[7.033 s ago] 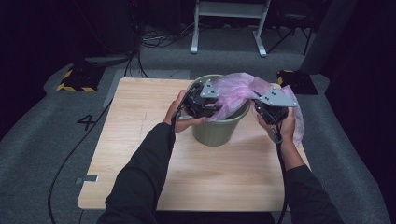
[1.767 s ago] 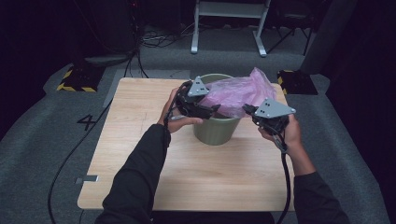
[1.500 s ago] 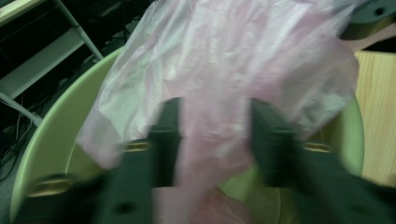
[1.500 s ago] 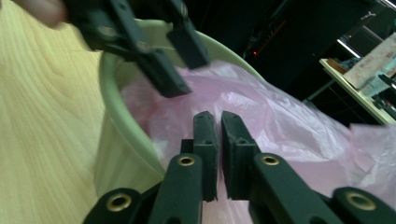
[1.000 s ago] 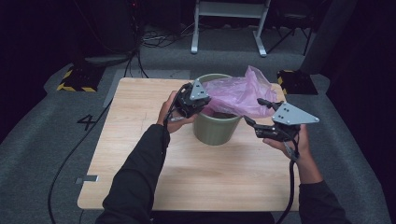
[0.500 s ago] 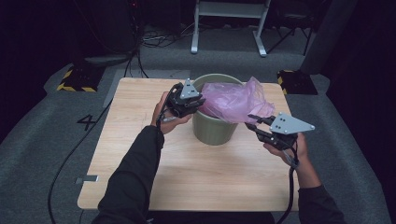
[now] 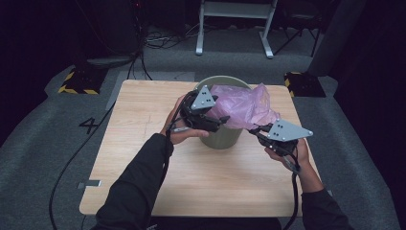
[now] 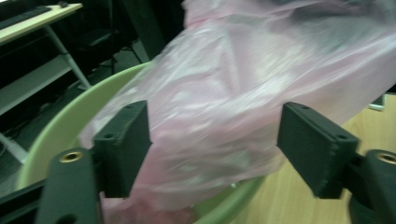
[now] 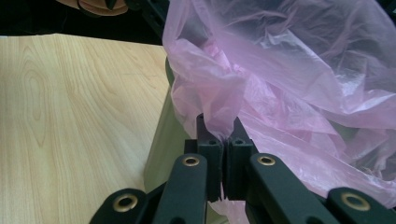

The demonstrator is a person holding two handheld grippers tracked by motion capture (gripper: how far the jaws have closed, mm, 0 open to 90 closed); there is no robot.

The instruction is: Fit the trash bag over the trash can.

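Note:
A pale green bin (image 7: 221,139) stands at the middle of the wooden table (image 7: 143,110), with a thin pink plastic bag (image 7: 244,108) bulging out of its mouth. My left gripper (image 7: 218,120) hangs at the bin's near left rim. In the left gripper view its jaws have just been opening and stand wide apart (image 8: 215,149), with the bag (image 8: 224,107) loose between them above the green rim (image 8: 60,135). My right gripper (image 7: 256,130) is at the bin's right side. Its jaws have just been closing and now pinch (image 9: 223,135) a fold of the bag's edge (image 9: 289,70) beside the bin wall (image 9: 161,144).
The bare tabletop (image 9: 70,116) stretches out in front of and to the left of the bin. A black cable (image 7: 72,158) runs off the left edge to the grey floor. A white stand (image 7: 234,19) and yellow-black striped blocks (image 7: 76,81) sit beyond the table's far edge.
The left gripper has let go of the bag, opened and shifted right along the rim. The right gripper has sunk a little and shut on the bag's right edge.

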